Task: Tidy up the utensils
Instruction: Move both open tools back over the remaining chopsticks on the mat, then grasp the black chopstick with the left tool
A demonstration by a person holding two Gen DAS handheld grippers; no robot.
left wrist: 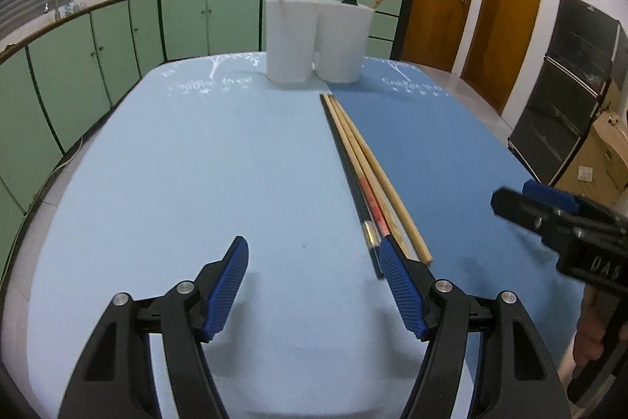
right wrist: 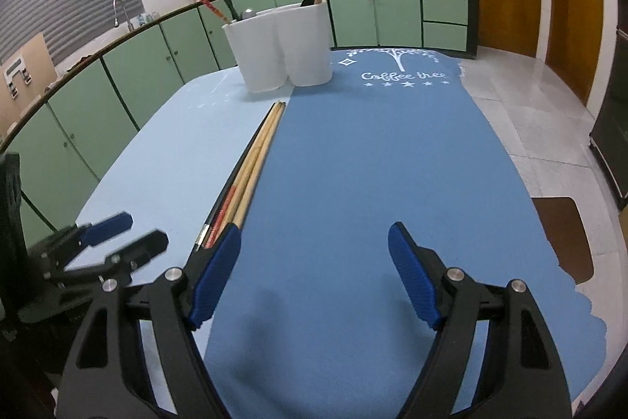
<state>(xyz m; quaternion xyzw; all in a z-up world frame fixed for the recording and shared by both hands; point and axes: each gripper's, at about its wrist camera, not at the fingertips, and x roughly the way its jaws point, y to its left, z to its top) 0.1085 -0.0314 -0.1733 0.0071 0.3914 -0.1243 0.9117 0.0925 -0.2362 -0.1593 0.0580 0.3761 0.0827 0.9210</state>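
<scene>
**Left wrist view: both grippers low over the chopstick bundle, nothing picked up yet**

Left wrist view shows a bundle of long chopsticks (left wrist: 365, 175) — two pale wooden ones, a black one with a metal band, and a red-printed one — lying side by side on the tabletop along the seam where the light blue mat (left wrist: 196, 163) meets the dark blue mat (right wrist: 373, 163). Their long axis runs from the near edge toward the far edge; the slimmer tips point at the white double-cup plastic holder (left wrist: 318, 40) standing upright near the far edge, well apart from the bundle, while the thick ends lie nearest the grippers.

The step in hand looks like the approach to a pick. The left gripper (left wrist: 314, 285) is released, jaws spread, its right pad just beside the bundle's near ends, the bundle outside the gap. The right gripper (right wrist: 314, 273) is likewise released and empty, its left pad by the same ends.

The next move likely calls for shifting one gripper sideways so a single chopstick sits between its pads, closing across the shaft, then carrying it to the holder, where other utensils already stand.
</scene>
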